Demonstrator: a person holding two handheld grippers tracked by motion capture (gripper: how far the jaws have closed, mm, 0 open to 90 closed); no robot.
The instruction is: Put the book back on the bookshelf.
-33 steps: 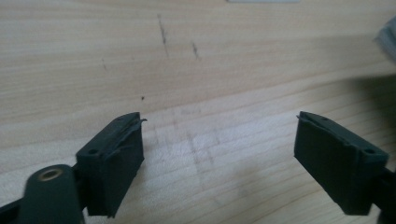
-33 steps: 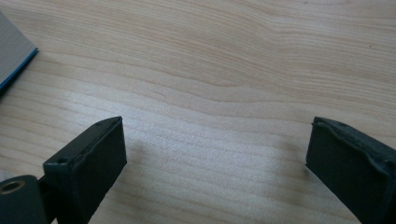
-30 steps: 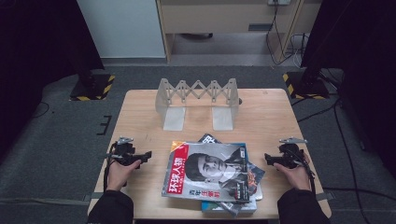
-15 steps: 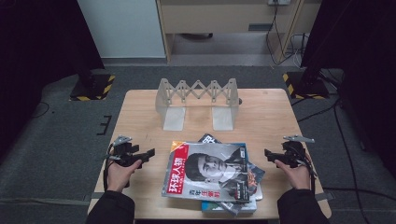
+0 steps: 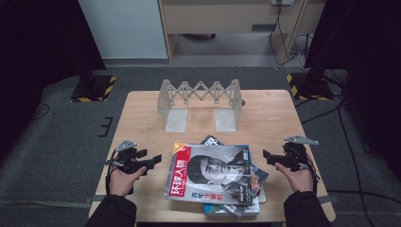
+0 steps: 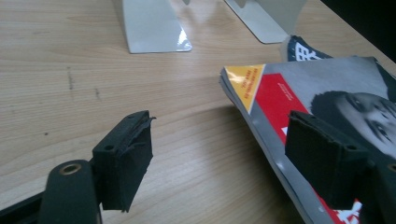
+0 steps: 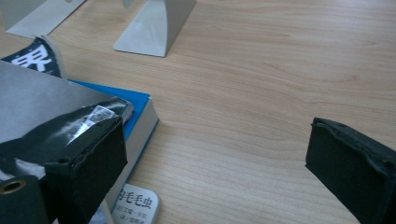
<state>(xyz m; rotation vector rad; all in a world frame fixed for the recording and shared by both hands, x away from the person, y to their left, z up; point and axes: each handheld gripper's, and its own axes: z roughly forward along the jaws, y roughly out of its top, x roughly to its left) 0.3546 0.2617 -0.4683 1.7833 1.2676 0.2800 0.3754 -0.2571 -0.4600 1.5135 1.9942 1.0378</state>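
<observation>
centrally, red-banded magazine [image 5: 215, 172] headed "环球人物"; left hand-held gripper [image 5: 153, 163] and right hand-held gripper [image 5: 265, 156] both agape, empty

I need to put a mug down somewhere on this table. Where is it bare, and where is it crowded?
Bare wood lies on the table left of the expanding rack, on the right between the rack and the table's right edge, and in the strip between the rack's feet and the magazine pile. The near middle is crowded: the pile, flanked by both grippers.

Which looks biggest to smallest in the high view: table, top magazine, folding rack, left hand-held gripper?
1. table
2. top magazine
3. folding rack, close to the magazine and farther from the camera, so unsure
4. left hand-held gripper
</observation>
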